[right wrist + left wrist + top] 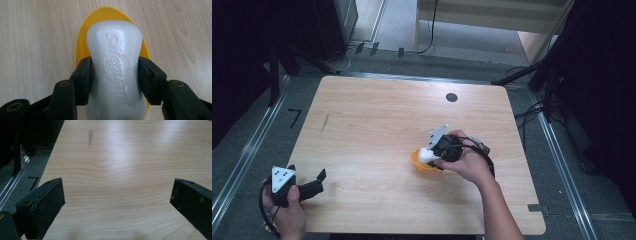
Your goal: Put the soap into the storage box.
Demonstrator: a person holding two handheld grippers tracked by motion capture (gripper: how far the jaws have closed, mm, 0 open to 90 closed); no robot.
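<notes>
Squarely between the clamped right tongs (pixel 114 82), a white soap bar (pixel 113 70); left tongs (pixel 117 202) agape.

White soap bar (pixel 115 72) lengthwise over yellow oval dish (pixel 81 47); mid-table.

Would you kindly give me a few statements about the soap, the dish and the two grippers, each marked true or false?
1. The right gripper is shut on the white soap bar. True.
2. The soap sits over a blue dish. False: the yellow dish is under it.
3. The left gripper is closed on a sponge. False: its jaws stand open over bare table.
4. The left gripper sits near the table's near left corner in the high view. True.
5. The jaws grip the soap at its narrow waist. True.
</notes>
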